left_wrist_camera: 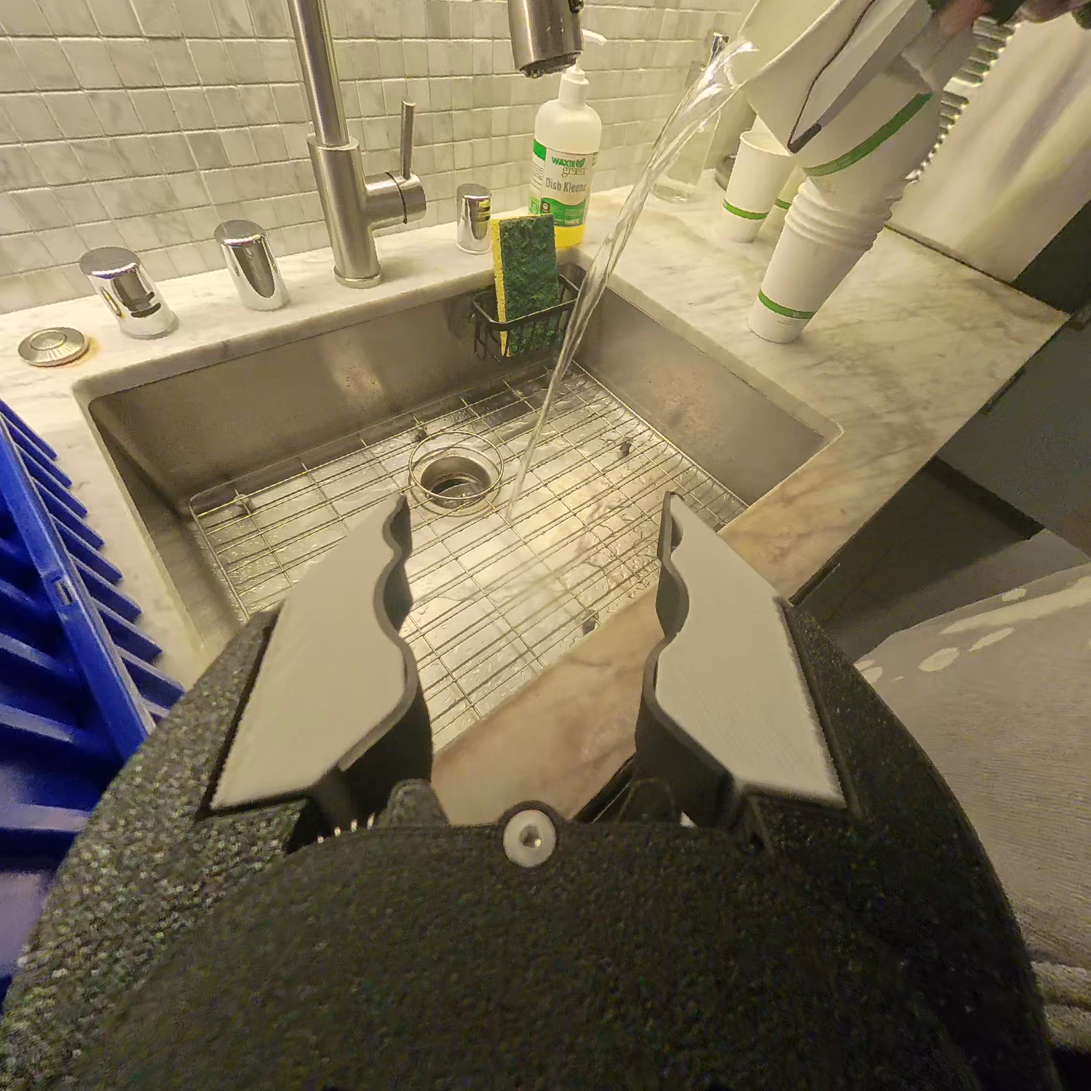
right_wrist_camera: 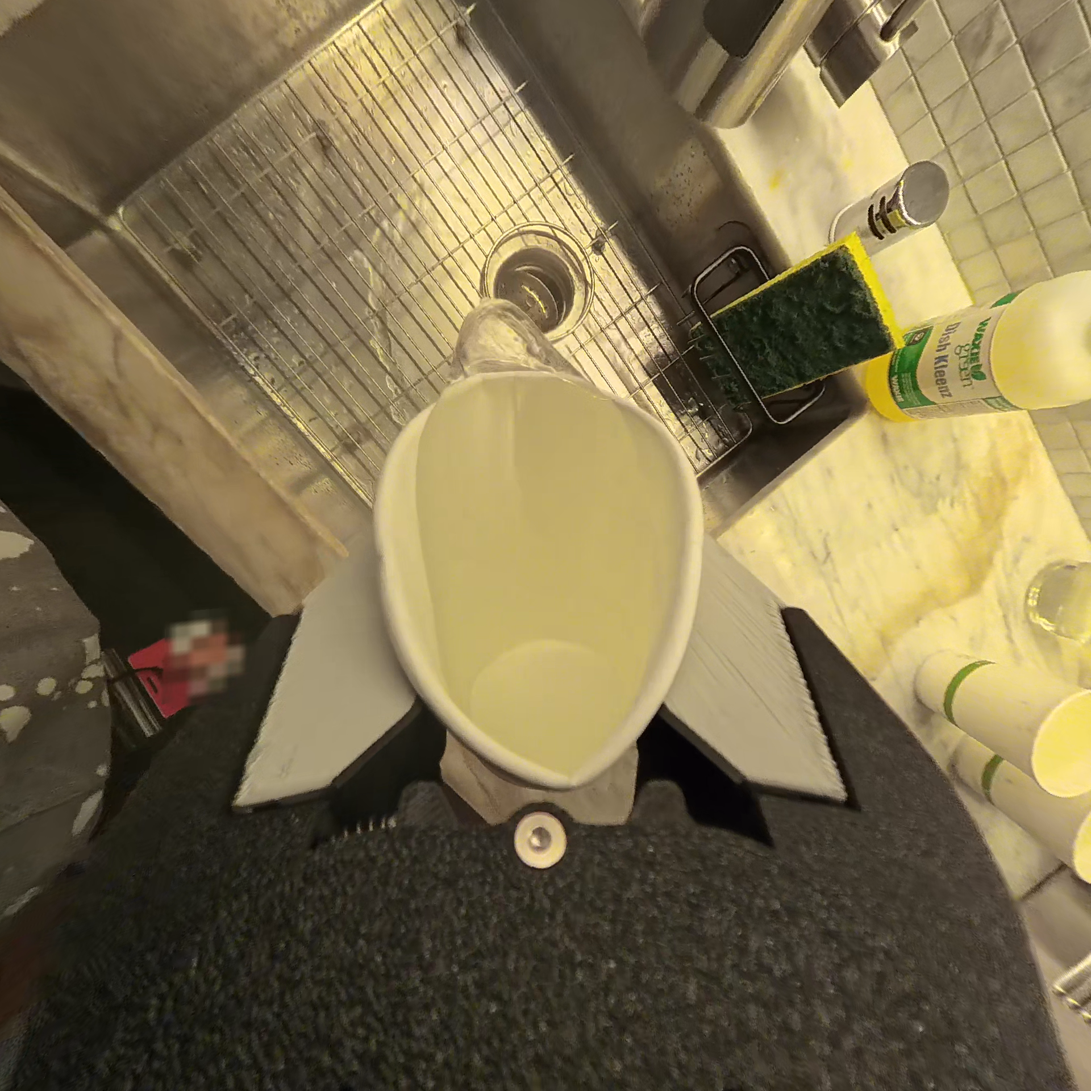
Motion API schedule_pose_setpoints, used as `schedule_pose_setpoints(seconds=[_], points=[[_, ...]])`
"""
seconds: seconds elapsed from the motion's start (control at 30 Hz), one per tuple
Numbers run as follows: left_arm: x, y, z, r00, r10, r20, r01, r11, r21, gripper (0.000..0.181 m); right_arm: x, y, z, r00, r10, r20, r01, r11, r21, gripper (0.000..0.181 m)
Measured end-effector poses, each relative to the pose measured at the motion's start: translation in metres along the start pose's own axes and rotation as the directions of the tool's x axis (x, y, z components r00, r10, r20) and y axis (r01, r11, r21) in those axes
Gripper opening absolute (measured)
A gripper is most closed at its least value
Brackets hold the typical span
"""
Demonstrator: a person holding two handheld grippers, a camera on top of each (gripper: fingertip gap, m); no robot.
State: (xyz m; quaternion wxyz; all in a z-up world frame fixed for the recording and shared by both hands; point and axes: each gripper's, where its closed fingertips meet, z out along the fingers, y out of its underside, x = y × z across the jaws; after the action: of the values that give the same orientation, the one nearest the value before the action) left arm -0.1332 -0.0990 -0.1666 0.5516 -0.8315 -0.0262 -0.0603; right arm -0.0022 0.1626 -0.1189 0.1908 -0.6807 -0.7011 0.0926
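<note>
My right gripper [right_wrist_camera: 540, 590] is shut on a white paper cup [right_wrist_camera: 531, 567], squeezed into a pointed oval and tipped over the steel sink [right_wrist_camera: 673, 171]. Water [right_wrist_camera: 502, 336] runs from the cup's lip toward the drain [right_wrist_camera: 534, 289]. In the left wrist view the cup [left_wrist_camera: 785, 65] shows at the top right, and the stream of water [left_wrist_camera: 596, 277] falls onto the wire grid [left_wrist_camera: 531, 584] beside the drain [left_wrist_camera: 454, 475]. My left gripper [left_wrist_camera: 534, 525] is open and empty above the sink's front edge.
A faucet [left_wrist_camera: 330, 147], a dish-soap bottle [left_wrist_camera: 564, 159] and a sponge [left_wrist_camera: 525, 283] in a black caddy stand at the sink's back. Stacks of paper cups [left_wrist_camera: 809, 254] lean on the marble counter [left_wrist_camera: 885, 348] at right. A blue rack [left_wrist_camera: 53, 590] is at left.
</note>
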Motion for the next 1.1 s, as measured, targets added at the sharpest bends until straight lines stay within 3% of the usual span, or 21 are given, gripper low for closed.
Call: schedule_pose_setpoints(seconds=[1.1], points=[[-0.004,0.014,0.002,0.999,0.041,0.018,-0.041,0.998,-0.042,0.086,0.012,-0.004,-0.018,0.974,-0.224,-0.027,0.212,0.949,-0.234,0.075]])
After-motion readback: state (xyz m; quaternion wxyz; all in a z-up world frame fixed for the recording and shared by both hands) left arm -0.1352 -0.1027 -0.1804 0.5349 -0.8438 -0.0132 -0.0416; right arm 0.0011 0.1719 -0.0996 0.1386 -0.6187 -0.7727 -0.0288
